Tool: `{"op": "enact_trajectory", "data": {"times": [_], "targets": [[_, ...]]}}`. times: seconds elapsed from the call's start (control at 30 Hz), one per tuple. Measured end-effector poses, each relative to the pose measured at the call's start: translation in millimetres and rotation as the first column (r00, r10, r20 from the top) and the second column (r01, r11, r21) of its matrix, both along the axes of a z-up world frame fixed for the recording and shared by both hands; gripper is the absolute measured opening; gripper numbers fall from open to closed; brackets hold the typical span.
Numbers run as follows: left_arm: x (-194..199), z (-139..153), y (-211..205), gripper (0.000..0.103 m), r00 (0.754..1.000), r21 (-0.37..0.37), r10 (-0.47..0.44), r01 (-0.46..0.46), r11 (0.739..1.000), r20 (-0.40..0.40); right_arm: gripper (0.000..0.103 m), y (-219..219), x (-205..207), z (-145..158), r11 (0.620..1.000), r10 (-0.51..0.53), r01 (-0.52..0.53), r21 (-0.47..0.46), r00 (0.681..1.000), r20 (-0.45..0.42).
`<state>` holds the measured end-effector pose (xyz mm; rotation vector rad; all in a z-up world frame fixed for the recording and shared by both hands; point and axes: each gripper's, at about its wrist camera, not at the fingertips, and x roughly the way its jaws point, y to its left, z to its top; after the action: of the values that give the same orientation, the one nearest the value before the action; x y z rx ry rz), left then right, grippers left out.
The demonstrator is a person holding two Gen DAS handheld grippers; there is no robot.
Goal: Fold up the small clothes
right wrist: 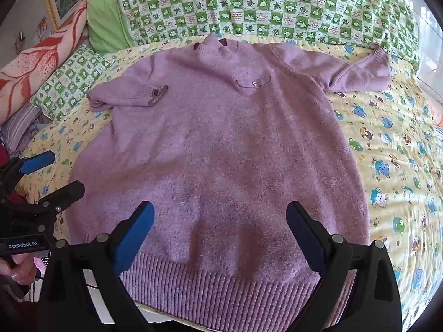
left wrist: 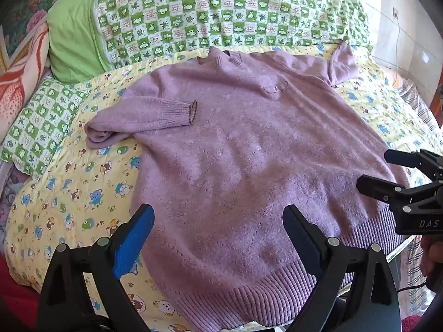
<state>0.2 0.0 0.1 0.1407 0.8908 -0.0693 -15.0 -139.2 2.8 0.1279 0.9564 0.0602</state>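
Note:
A lilac knit sweater [left wrist: 243,149] lies flat, front up, on the bed, collar far and ribbed hem [right wrist: 221,287] near. Its left sleeve [left wrist: 144,116] is folded in across the body; its right sleeve [right wrist: 360,69] is bent back at the far right. My left gripper [left wrist: 218,221] is open and empty above the hem's left part. My right gripper [right wrist: 220,218] is open and empty above the hem's middle. Each gripper shows in the other's view: the right gripper [left wrist: 387,174] at the right edge, the left gripper [right wrist: 52,171] at the left edge.
The sweater rests on a yellow cartoon-print quilt [left wrist: 77,182], which also shows in the right wrist view [right wrist: 401,166]. A green checked duvet [left wrist: 221,13] lies folded behind it, with a matching pillow [left wrist: 38,127] and a floral blanket [left wrist: 19,77] at the left. The bed's near edge runs under the hem.

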Motion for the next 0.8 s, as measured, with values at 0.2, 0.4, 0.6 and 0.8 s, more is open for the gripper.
{"op": "enact_trajectory", "data": {"times": [0.2, 0.4, 0.6, 0.8], "targets": [[2.3, -1.7, 2.0, 0.095, 1.000, -0.003, 0.003, -0.003, 1.000, 0.003, 0.096, 1.2, 0.0, -1.0, 1.000, 0.004, -0.004, -0.001, 1.000, -0.002], [4.2, -0.4, 5.7, 0.095, 1.000, -0.006, 0.005, -0.005, 1.000, 0.000, 0.096, 0.5, 0.3, -1.3, 1.000, 0.003, -0.003, -0.001, 1.000, -0.002], [5.8, 1.2, 4.9, 0.095, 1.000, -0.018, 0.017, -0.017, 1.000, 0.006, 0.096, 0.1, 0.2, -1.4, 1.000, 0.005, -0.005, 0.000, 1.000, -0.003], [5.3, 1.9, 4.0, 0.095, 1.000, -0.032, 0.017, -0.016, 0.999, 0.014, 0.096, 0.5, 1.2, -1.7, 1.000, 0.003, -0.003, 0.000, 1.000, 0.001]]}}
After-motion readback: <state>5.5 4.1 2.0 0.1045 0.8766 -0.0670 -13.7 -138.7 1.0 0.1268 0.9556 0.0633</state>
